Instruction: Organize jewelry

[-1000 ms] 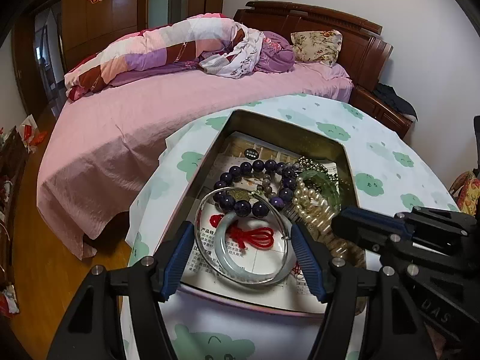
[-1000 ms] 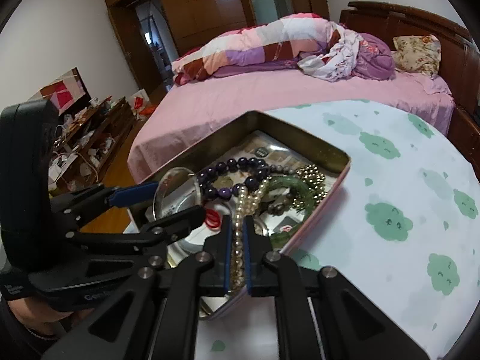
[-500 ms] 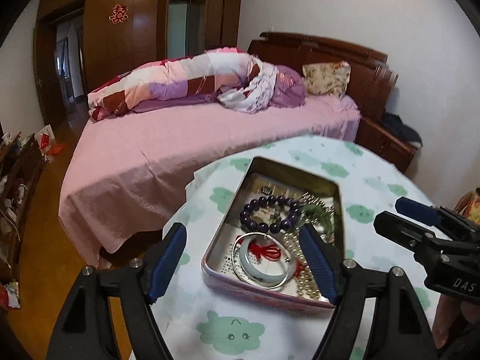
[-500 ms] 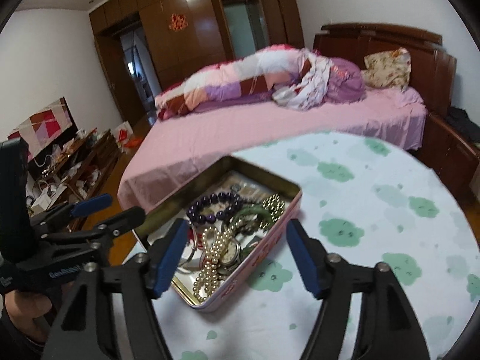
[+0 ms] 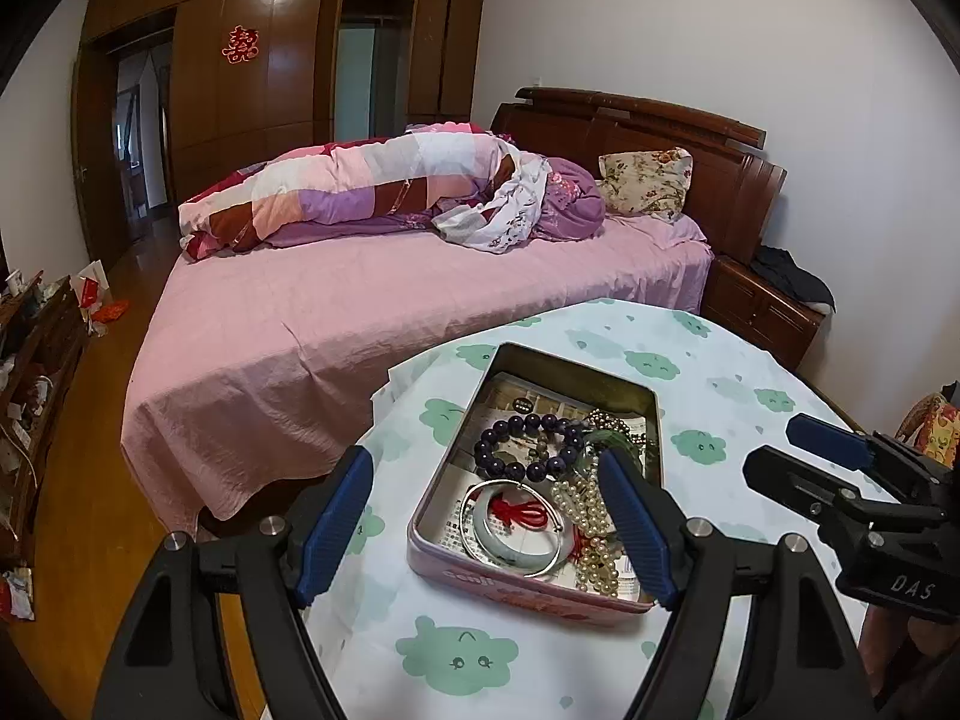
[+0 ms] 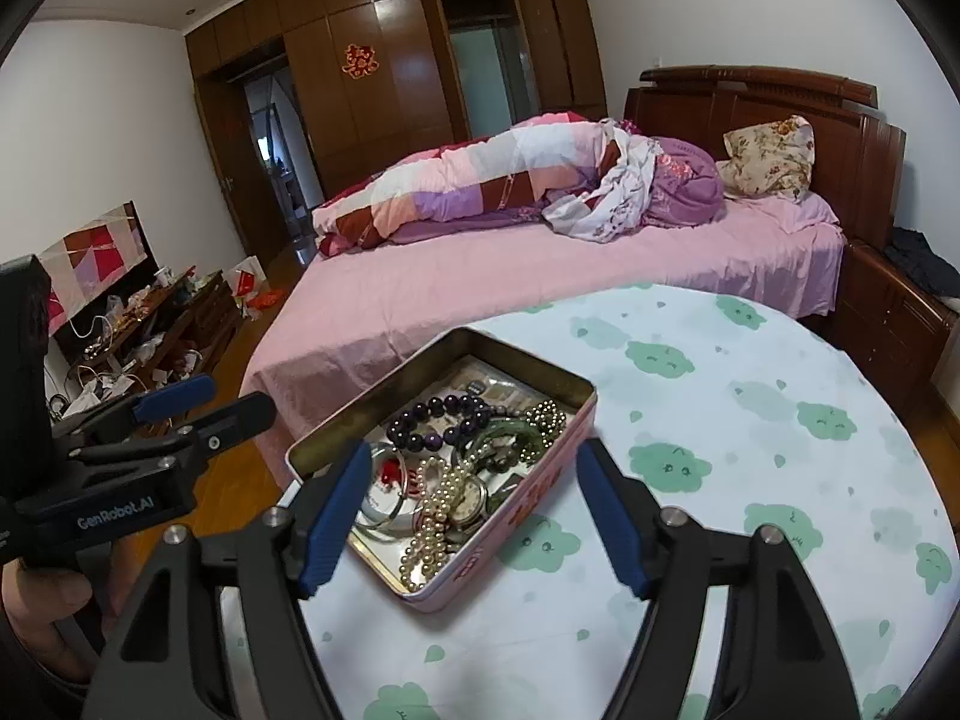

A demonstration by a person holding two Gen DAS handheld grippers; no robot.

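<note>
Two grippers hang above the round table with the white, green-cloud cloth (image 5: 708, 384), each with blue fingers spread wide apart and holding nothing: the left gripper (image 5: 489, 531) and the right gripper (image 6: 474, 519). Between them sits the pink rectangular metal tin (image 5: 516, 585), containing a dark purple bead bracelet (image 5: 528, 444), a pearl strand (image 6: 429, 519) and a silver bangle (image 5: 510, 519).

You can read "GenRobot.AI" on the left gripper (image 6: 204, 408) body and "DAS" on the right gripper (image 5: 810, 456), both beside the tin (image 5: 510, 585).
</note>
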